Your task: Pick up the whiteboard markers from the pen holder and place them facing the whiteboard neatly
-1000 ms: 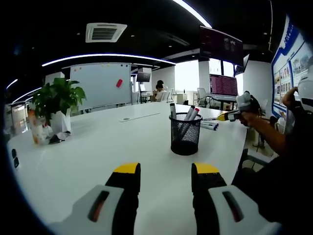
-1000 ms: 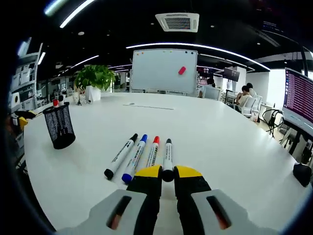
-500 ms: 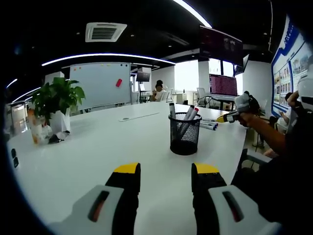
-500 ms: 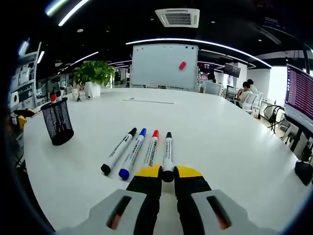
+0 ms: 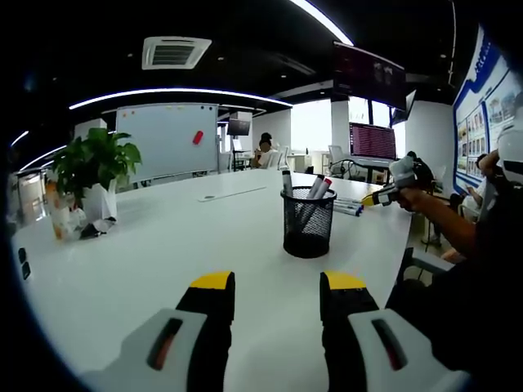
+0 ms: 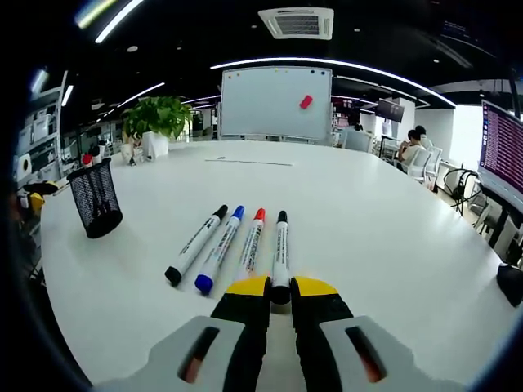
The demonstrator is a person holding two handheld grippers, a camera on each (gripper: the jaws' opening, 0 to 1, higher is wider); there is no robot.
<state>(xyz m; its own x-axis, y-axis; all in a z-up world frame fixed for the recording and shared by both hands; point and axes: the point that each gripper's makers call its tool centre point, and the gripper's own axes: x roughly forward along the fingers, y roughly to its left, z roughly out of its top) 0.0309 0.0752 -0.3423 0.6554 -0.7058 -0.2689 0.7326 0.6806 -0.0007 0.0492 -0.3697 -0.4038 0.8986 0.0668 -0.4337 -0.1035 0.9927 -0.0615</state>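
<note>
A black mesh pen holder [image 5: 309,231] stands on the white table [image 5: 163,245] ahead of my open left gripper [image 5: 278,286], with several markers [image 5: 319,188] sticking out of it. In the right gripper view, three markers lie side by side, caps toward the whiteboard [image 6: 275,104]: black [image 6: 194,245], blue [image 6: 219,249] and red [image 6: 252,245]. A second black-capped marker [image 6: 281,245] lies parallel to the right of them, with my right gripper [image 6: 281,287] shut on its tail end. The pen holder [image 6: 95,208] stands at the left there. The right gripper [image 5: 372,197] is beyond the holder in the left gripper view.
A potted plant [image 5: 94,163] and small items sit at the table's left edge. The whiteboard [image 5: 167,140] stands beyond the far end. A person's arm [image 5: 445,224] reaches in from the right. Office chairs and screens [image 6: 500,159] line the right side.
The right gripper view has shifted slightly, with the row of markers sitting a little nearer and lower. The gripper stays shut on the black-capped marker. The left gripper has not moved.
</note>
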